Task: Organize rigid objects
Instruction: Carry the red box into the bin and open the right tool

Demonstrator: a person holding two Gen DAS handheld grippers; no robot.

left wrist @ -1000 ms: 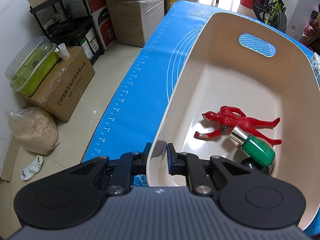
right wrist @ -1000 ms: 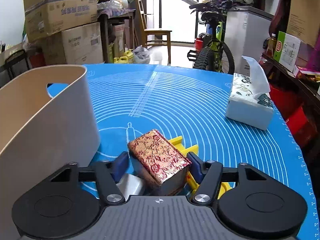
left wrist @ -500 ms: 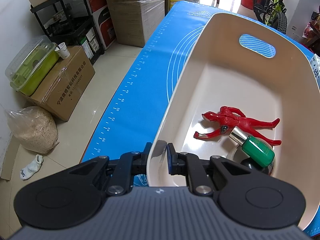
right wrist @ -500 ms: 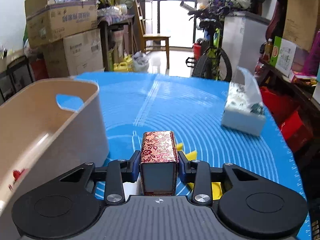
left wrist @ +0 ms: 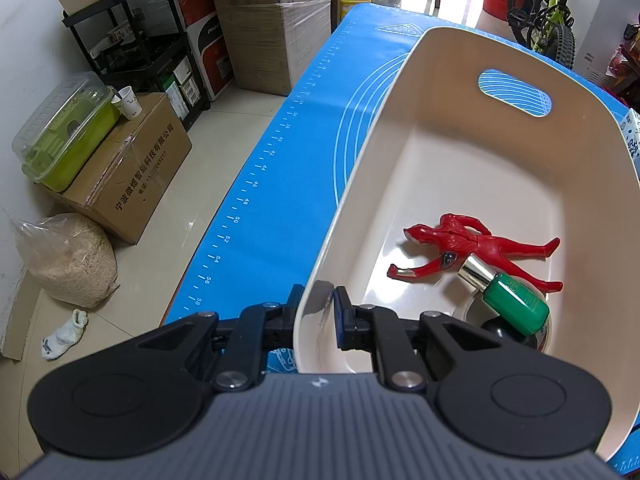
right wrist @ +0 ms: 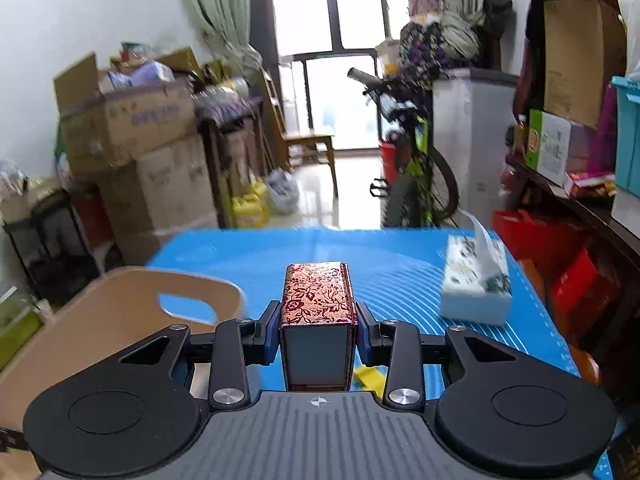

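My left gripper is shut on the near rim of a cream plastic bin that stands on the blue mat. Inside the bin lie a red toy figure, a green bottle with a silver cap and a dark round object under it. My right gripper is shut on a red floral-patterned box and holds it above the mat, right of the bin. A yellow object lies on the mat below the box, mostly hidden.
A tissue box stands on the mat at the right. Cardboard boxes, a black shelf and a sack stand on the floor left of the table. A bicycle stands beyond the far edge.
My right gripper closed on the floral box and lifted it off the mat; the view rose and tilted upward. The left gripper stayed clamped on the bin rim.
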